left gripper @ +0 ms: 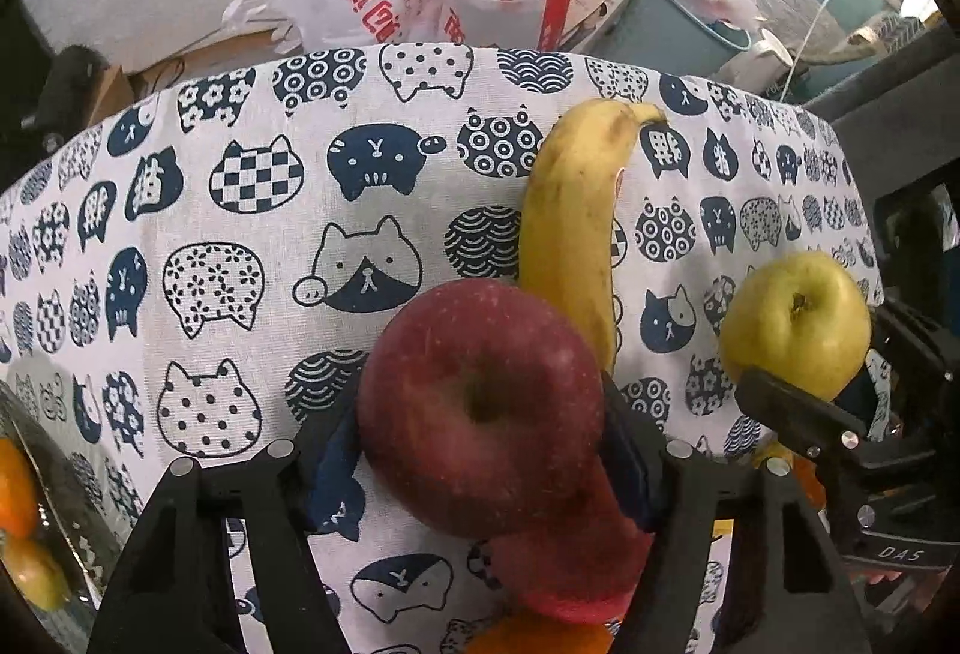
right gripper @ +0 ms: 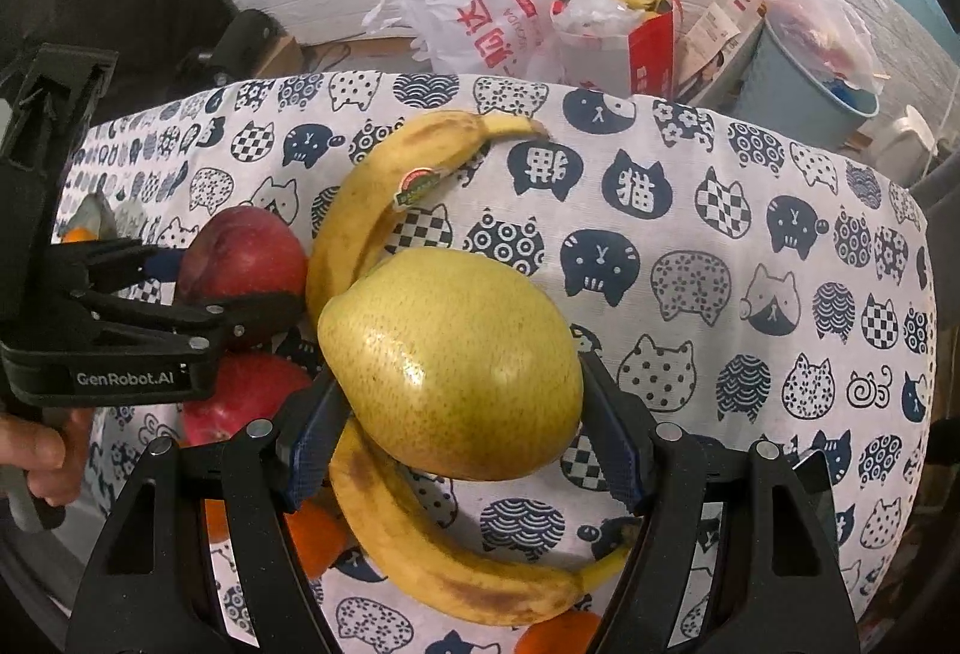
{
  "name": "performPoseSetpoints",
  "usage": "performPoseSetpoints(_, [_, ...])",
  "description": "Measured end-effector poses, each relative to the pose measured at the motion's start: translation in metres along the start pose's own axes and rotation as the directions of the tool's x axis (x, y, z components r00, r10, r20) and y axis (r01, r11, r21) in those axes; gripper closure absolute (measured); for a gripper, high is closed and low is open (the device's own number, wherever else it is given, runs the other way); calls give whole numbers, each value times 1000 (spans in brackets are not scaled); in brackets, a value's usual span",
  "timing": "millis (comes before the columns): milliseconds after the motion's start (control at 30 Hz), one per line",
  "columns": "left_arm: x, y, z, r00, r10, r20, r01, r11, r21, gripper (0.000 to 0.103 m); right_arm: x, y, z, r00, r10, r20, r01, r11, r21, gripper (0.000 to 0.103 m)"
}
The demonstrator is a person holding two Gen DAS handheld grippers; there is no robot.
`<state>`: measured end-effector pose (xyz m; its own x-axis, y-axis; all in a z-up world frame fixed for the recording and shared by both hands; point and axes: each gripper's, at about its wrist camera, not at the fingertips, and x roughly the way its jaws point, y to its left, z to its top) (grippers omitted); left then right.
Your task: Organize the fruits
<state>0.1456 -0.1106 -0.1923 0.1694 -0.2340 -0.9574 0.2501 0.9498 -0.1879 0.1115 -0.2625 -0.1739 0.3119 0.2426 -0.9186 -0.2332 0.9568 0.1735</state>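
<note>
My left gripper (left gripper: 480, 414) is shut on a red apple (left gripper: 480, 402), its blue pads against both sides. A banana (left gripper: 570, 210) lies just behind that apple, and a second red apple (left gripper: 576, 564) and an orange (left gripper: 540, 636) lie under it. My right gripper (right gripper: 459, 378) is shut on a yellow-green pear (right gripper: 450, 360), over two bananas (right gripper: 360, 210) (right gripper: 456, 564). In the right wrist view, the left gripper (right gripper: 228, 282) clasps the red apple (right gripper: 240, 258) to the left. The other red apple (right gripper: 240, 402) and oranges (right gripper: 312, 534) lie nearby.
A cat-print cloth (left gripper: 240, 174) covers the table. A glass dish (left gripper: 60, 474) with oranges stands at the left edge. Beyond the far edge are white plastic bags (right gripper: 480, 12), a red carton (right gripper: 648, 48) and a blue bin (right gripper: 798, 90). A hand (right gripper: 42, 450) holds the left gripper.
</note>
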Motion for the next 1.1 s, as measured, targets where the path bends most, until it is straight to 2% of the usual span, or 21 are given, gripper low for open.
performPoseSetpoints(200, [-9, -1, -7, 999, 43, 30, -44, 999, 31, 31, -4, 5, 1, 1000, -4, 12, 4, 1000, -13, 30])
performPoseSetpoints(467, [-45, -3, -20, 992, 73, 100, -80, 995, 62, 31, -16, 17, 5, 999, -7, 45, 8, 1000, -30, 30])
performPoseSetpoints(767, [-85, 17, -46, 988, 62, 139, -65, 998, 15, 31, -34, 52, 11, 996, 26, 89, -19, 997, -78, 30])
performPoseSetpoints(1100, [-121, 54, -78, 975, 110, 194, -105, 994, -34, 31, -45, 104, 18, 991, 77, 108, -60, 986, -154, 30])
